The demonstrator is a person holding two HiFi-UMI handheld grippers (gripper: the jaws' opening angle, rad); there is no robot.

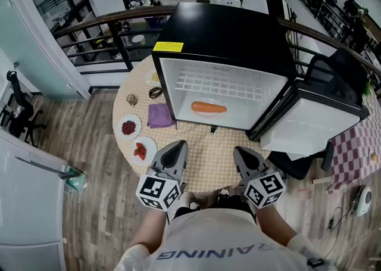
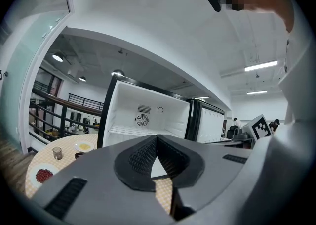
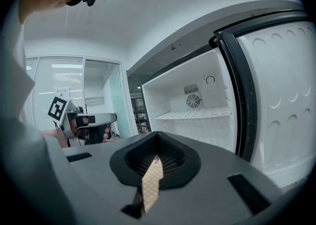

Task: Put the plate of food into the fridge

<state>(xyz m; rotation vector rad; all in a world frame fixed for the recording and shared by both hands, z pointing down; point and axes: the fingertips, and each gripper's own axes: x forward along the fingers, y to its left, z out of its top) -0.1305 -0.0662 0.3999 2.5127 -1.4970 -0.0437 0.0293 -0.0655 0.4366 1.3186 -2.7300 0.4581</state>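
A white plate with an orange carrot-like piece of food [image 1: 208, 108] lies on the floor of the open black mini fridge [image 1: 226, 37], under its wire shelf [image 1: 223, 85]. My left gripper [image 1: 177, 145] and right gripper [image 1: 239, 151] hang side by side over the table's near edge, a short way in front of the fridge, both pointing at it. Each is shut with nothing between its jaws, as the left gripper view [image 2: 157, 138] and the right gripper view [image 3: 157, 135] show. In both gripper views the gripper body hides the plate.
The fridge door [image 1: 309, 127] stands open to the right. On the round checked table [image 1: 208, 156], left of the fridge, are two plates of red food [image 1: 128, 127] [image 1: 141, 150], a purple cloth [image 1: 159, 115], a small glass [image 1: 131, 99] and a yellow dish [image 1: 155, 77]. A railing [image 1: 107, 31] runs behind.
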